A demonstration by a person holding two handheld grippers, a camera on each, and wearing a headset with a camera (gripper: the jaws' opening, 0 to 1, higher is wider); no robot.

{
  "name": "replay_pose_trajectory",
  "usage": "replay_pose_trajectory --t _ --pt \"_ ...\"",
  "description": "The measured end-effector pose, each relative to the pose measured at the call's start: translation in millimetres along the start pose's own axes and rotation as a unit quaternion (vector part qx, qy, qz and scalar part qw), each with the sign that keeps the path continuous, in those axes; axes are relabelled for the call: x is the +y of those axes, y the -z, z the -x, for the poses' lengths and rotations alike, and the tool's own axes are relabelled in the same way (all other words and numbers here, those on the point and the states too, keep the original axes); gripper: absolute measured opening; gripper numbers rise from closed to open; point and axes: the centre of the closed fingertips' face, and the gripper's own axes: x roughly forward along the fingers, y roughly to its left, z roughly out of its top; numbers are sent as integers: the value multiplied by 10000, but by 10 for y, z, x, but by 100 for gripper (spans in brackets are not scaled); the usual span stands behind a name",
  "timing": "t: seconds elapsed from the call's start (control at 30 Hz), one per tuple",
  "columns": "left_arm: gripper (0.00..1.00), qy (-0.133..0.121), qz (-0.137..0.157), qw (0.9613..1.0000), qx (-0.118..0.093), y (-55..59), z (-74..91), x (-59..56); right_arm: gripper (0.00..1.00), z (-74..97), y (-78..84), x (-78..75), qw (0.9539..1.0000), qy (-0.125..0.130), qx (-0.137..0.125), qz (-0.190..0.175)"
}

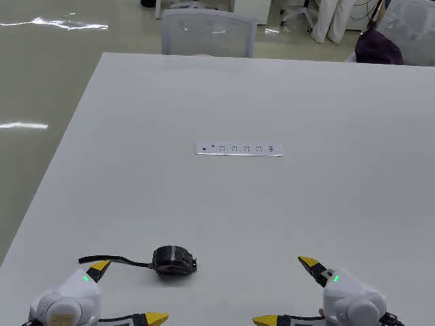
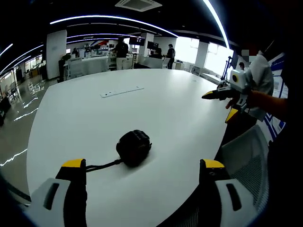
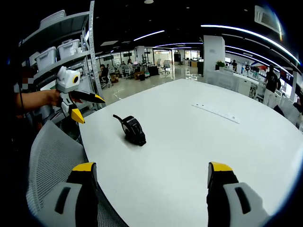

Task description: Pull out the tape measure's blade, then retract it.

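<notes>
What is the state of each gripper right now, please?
Left gripper: open, holding nothing; the tape measure lies just ahead of it, untouched.
Right gripper: open, holding nothing.

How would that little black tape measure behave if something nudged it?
The tape measure looks compact and hard-cased, so probably stiff and dense. On the smooth white table it would likely slide, not roll. Its thin strap looks floppy and may trail.

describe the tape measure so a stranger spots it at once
On the big white table, look near the front edge, just ahead of the left gripper. The tape measure is small, black and rounded with a trailing strap, unlike the flat white power strip mid-table.
</notes>
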Motion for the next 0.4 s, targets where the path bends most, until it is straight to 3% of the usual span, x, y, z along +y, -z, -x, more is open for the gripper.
replay_pose_trajectory --t 0.4 --pt "99 -28 -19 10000 4 -18 13 18 99 -1 -20 -21 9999 -5 40 127"
